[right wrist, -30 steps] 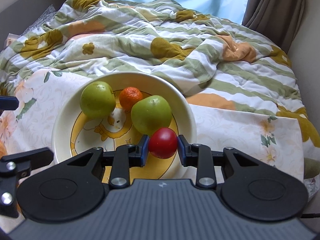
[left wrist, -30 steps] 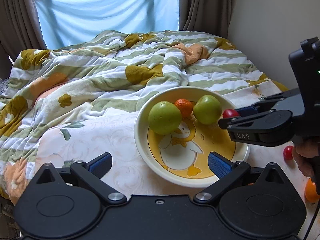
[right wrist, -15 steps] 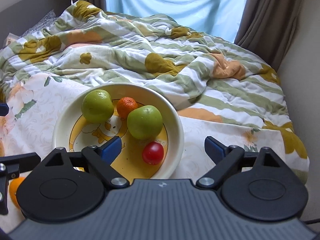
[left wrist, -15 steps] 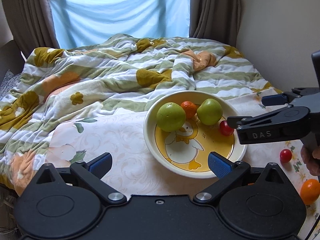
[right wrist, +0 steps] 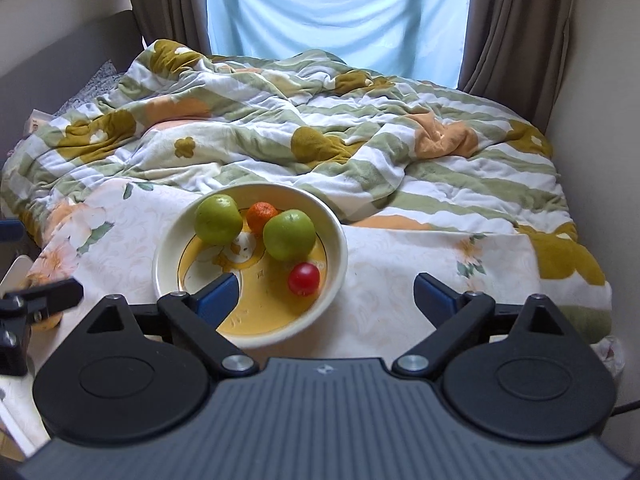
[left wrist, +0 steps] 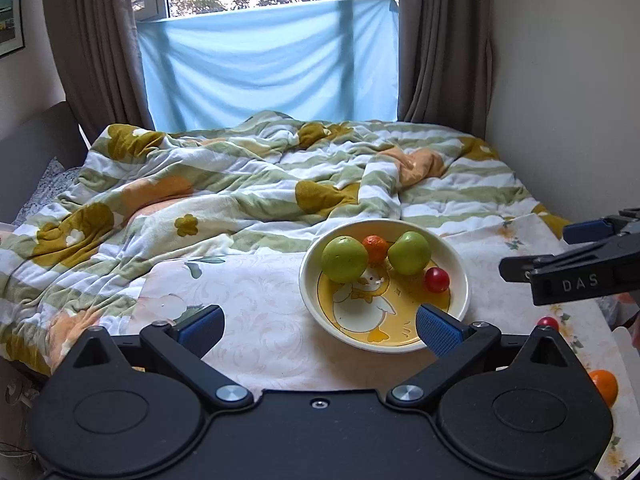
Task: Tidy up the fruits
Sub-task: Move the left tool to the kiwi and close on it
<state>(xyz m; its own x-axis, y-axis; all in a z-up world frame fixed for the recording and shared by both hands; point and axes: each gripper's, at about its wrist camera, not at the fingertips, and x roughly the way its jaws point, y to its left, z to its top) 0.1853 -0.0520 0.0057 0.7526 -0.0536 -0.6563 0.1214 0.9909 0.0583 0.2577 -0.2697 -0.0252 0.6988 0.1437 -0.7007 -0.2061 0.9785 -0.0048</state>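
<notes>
Bowl [right wrist: 344,248] with two green apples, mandarin, red tomato [right wrist: 304,279].

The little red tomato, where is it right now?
The red tomato lies in the duck bowl, on the bowl's right side in both views, just in front of the nearer green apple, and no jaws touch it.

Glossy glazed bowl [right wrist: 340,240] on smooth cloth [right wrist: 400,280]; quilt [right wrist: 320,120] soft, matt, fleecy.
</notes>
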